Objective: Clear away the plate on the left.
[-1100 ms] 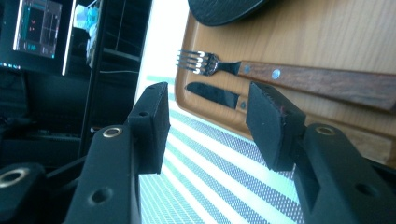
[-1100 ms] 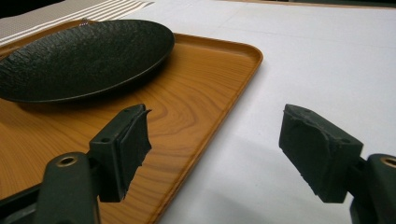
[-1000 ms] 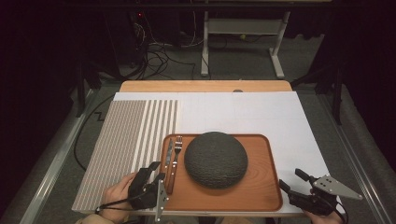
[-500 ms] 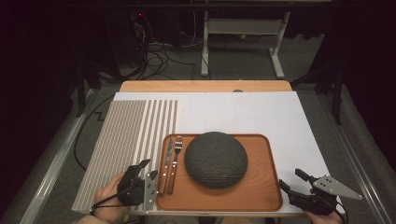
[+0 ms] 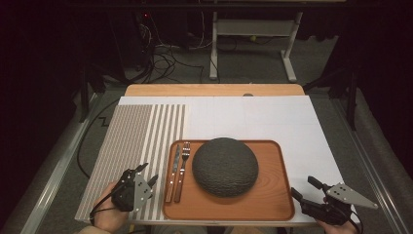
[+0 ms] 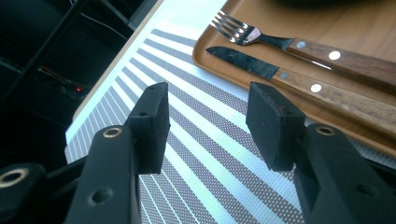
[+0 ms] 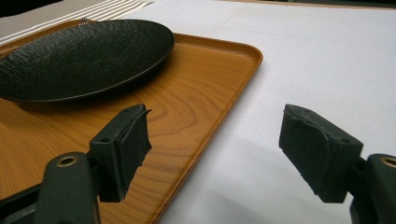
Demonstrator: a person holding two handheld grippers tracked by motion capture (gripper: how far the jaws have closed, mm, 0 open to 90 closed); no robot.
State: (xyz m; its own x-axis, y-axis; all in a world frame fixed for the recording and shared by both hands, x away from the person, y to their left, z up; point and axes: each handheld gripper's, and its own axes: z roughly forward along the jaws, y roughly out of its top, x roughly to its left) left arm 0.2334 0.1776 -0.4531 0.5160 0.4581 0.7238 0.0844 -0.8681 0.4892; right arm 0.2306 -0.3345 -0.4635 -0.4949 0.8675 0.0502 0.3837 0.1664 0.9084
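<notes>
An orange-brown wooden tray lies at the front middle of the table. On it rests a dark, rough-textured round plate. To the plate's left lie a wood-handled knife and fork, side by side. My left gripper is open over the striped mat, just left of the tray and cutlery, with nothing between its pads. In the left gripper view the knife and fork lie beyond the open jaws. My right gripper is open and empty at the tray's right front corner, beside the tray and plate.
A grey-and-white striped mat covers the table's left part and a white mat the rest. The wooden table edge runs along the back. Cables and a desk frame stand on the dark floor beyond.
My left gripper has drifted left, away from the knife handle and tray edge, out over the striped mat. The right gripper, tray, plate and cutlery have stayed put.
</notes>
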